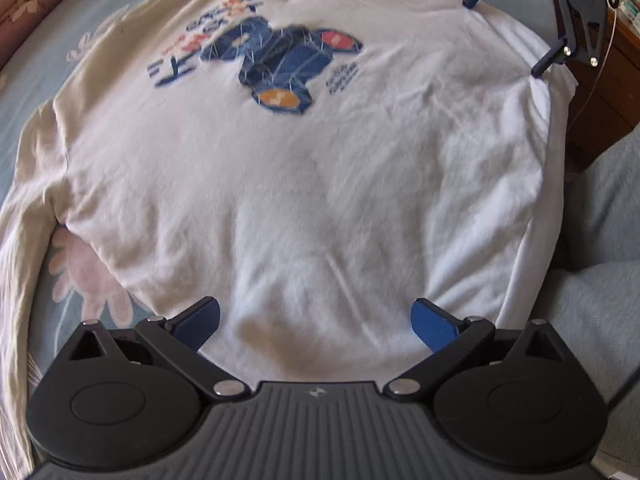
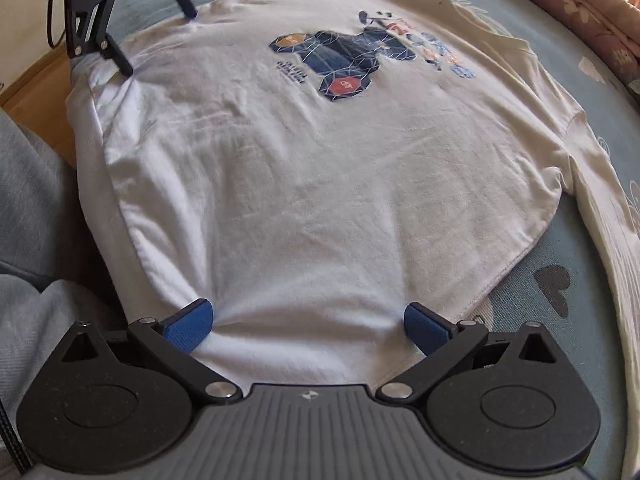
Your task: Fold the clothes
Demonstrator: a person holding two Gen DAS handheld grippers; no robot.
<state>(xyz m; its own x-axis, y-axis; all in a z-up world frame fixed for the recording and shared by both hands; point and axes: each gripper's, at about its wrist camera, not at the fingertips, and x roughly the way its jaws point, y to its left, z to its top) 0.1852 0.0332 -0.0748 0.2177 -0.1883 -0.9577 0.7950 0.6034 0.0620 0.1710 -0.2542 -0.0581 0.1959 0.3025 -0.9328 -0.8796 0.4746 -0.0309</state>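
Two tongs are working over one white long-sleeved shirt (image 1: 304, 184), which is lying spread flat, print side up, on a bed with a blue floral bedsheet (image 1: 28, 80).

Left wrist view: the left tongs (image 1: 316, 320) are standing wide, blue pads (image 1: 434, 324) apart over the near edge of the shirt, gripping nothing. The blue-and-orange graphic (image 1: 280, 56) is sitting toward the far end, somewhat blurred. The right tongs (image 1: 506, 32) are showing at upper right, spread wide, tips at the shirt's far edge. One sleeve (image 1: 24, 240) is trailing down the left side. Grey trousers (image 1: 608, 216) are showing at right.

Right wrist view: the right tongs (image 2: 308, 322) are standing wide over the shirt's near edge, empty. The left tongs (image 2: 160, 40) are showing at upper left, also wide, tips touching the fabric. A sleeve (image 2: 608, 216) is running along the right.
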